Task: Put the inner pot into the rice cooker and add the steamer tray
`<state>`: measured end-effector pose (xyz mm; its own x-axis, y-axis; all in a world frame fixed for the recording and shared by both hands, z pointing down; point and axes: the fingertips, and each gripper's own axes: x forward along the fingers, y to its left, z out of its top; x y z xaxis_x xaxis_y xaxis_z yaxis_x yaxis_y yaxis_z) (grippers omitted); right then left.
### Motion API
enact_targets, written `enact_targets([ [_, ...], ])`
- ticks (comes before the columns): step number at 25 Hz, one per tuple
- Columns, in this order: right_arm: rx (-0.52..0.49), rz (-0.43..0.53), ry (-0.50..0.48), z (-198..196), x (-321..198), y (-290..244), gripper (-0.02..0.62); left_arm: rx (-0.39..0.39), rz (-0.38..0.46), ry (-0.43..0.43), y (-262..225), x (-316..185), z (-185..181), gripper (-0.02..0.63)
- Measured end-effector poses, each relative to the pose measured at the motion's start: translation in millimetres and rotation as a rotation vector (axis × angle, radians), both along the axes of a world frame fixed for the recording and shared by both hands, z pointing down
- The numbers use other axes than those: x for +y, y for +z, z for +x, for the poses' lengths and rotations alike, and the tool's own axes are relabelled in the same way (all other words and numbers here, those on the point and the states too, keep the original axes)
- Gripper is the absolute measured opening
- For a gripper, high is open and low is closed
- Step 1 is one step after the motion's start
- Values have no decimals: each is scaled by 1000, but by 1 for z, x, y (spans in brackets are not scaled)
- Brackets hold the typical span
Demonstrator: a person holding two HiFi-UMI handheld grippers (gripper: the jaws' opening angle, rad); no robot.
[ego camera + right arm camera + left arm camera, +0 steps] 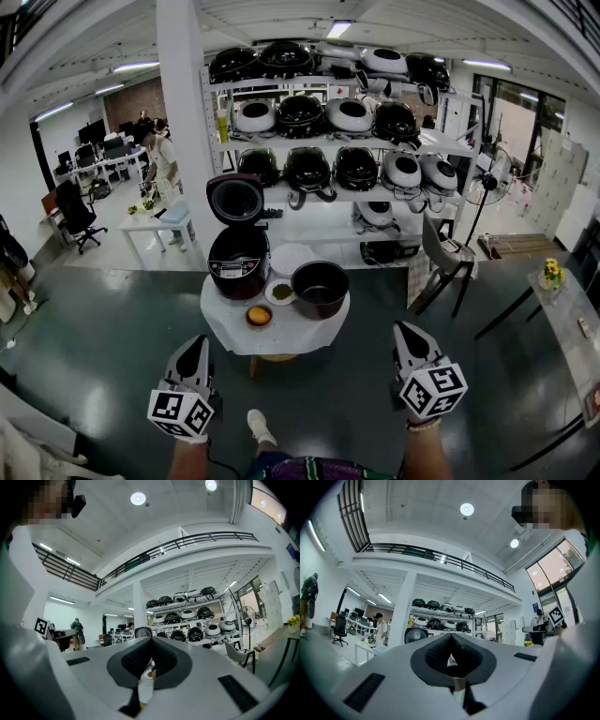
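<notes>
Both grippers hang low and empty, left gripper (194, 343) and right gripper (405, 329) each with jaws pressed together. The inner pot (320, 288) sits well ahead on the round table (281, 343), right of the open rice cooker (238, 263), so the right gripper looks nearer.

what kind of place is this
Probably a product-testing lab in an open-plan office: a shelving rack packed with rice cookers, desks with monitors, and an open rice cooker on a table.
</notes>
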<state>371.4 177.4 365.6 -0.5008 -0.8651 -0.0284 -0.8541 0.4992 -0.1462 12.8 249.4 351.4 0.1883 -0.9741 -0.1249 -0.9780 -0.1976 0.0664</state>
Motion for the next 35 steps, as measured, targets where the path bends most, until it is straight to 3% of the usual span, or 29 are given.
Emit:
enact_targets([
  [20,-72,37,-23,-8,-10,-13,5,-15,-28,43,0,-21,8,21],
  [27,-80,16,-31,-26,-39,-13,6,-12,-32,74,-4,-55,-5,21],
  [35,-59,24,9,-55,-107,-35,6,5,-33,120,-12,-136,-32,21],
])
